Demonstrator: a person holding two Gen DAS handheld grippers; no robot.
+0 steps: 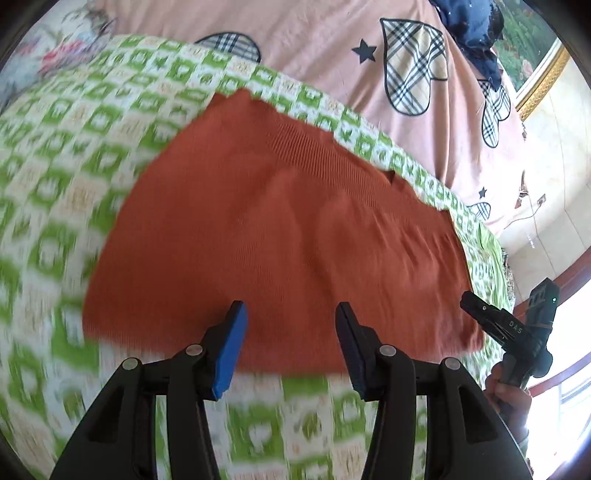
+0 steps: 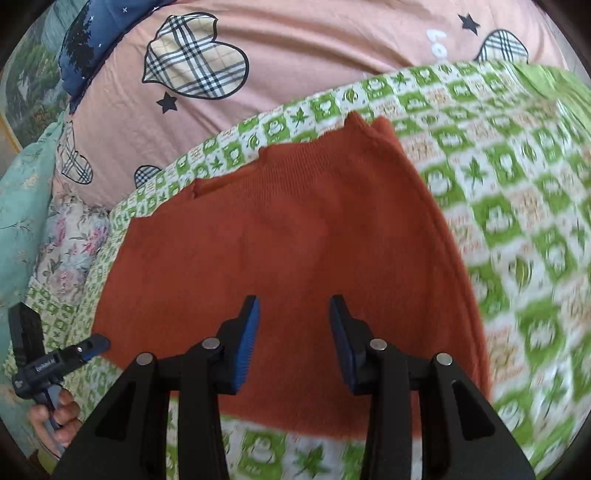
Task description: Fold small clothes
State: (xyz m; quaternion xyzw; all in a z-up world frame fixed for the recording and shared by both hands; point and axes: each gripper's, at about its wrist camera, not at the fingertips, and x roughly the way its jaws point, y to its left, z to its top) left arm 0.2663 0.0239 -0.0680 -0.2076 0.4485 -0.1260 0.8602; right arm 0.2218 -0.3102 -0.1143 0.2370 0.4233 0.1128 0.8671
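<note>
Green-checked sheet [image 2: 517,192] bears flat rust garment [image 2: 280,236]; no containers visible

A rust-orange knit garment [image 1: 280,236] lies flat on the green-checked cloth [image 1: 74,155].

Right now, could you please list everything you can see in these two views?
Knit garment: one, rust orange, flat on the green sheet.
Checked sheet: one, green and white, under the garment.
Quilt: one, pink with plaid hearts, behind the sheet.
Dark cloth: one, navy, on the quilt.
Floral fabric: one, pale, beside the sheet.
Left claw: open, empty, above the garment's near edge.
Right claw: open, empty, above the garment.
</note>
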